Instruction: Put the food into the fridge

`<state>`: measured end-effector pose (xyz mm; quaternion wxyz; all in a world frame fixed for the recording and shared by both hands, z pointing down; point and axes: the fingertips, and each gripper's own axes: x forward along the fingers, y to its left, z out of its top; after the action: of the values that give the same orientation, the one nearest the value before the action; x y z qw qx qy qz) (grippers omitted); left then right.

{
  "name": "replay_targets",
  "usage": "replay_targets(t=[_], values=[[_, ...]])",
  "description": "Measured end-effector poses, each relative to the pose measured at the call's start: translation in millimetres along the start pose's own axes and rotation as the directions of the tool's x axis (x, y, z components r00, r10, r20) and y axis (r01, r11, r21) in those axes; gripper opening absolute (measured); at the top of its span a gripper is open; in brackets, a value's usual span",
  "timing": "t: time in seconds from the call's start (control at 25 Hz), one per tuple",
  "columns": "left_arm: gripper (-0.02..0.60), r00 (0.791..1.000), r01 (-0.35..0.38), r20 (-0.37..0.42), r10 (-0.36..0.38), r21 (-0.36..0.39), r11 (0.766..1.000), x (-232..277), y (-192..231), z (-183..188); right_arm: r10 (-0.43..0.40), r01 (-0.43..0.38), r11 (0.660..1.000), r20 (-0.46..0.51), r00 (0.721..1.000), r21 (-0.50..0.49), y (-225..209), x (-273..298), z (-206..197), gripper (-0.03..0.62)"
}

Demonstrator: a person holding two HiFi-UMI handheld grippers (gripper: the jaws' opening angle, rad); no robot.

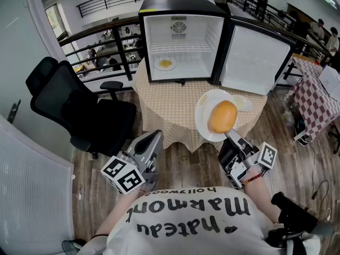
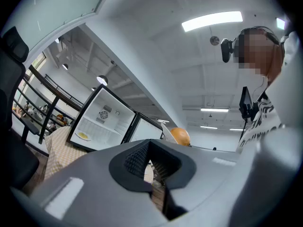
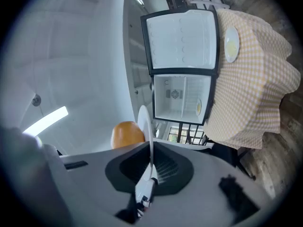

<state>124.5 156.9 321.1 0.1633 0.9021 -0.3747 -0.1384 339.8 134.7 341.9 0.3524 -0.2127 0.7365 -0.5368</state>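
An orange bun (image 1: pixel 222 116) lies on a white plate (image 1: pixel 202 116), held up in front of the table. My right gripper (image 1: pixel 229 136) is shut on that plate's near rim. In the right gripper view the plate (image 3: pixel 146 126) stands edge-on between the jaws of the right gripper (image 3: pixel 150 162), with the bun (image 3: pixel 127 134) on its left. The small black fridge (image 1: pixel 183 41) stands open on the table. A plate of yellow food (image 1: pixel 165 64) sits inside it. My left gripper (image 1: pixel 154 137) hangs low at the left, shut and holding nothing, and the left gripper (image 2: pixel 151 167) points toward the fridge (image 2: pixel 102 119).
The fridge door (image 1: pixel 255 57) is swung open to the right. A second small plate (image 1: pixel 241 103) lies on the checked tablecloth (image 1: pixel 175 110) near the door. A black office chair (image 1: pixel 74 105) stands left of the table. A red-checked table (image 1: pixel 313 100) is at the far right.
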Motion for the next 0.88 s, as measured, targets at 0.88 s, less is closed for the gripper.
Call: replay_targets(t=[0.88], values=[[0.008, 1.0, -0.019, -0.009, 0.019, 0.008, 1.0, -67.1, 48.0, 16.8, 0.043, -0.042, 0.998, -0.034, 0.998, 0.039, -11.6, 58.1, -71.4, 0.023]])
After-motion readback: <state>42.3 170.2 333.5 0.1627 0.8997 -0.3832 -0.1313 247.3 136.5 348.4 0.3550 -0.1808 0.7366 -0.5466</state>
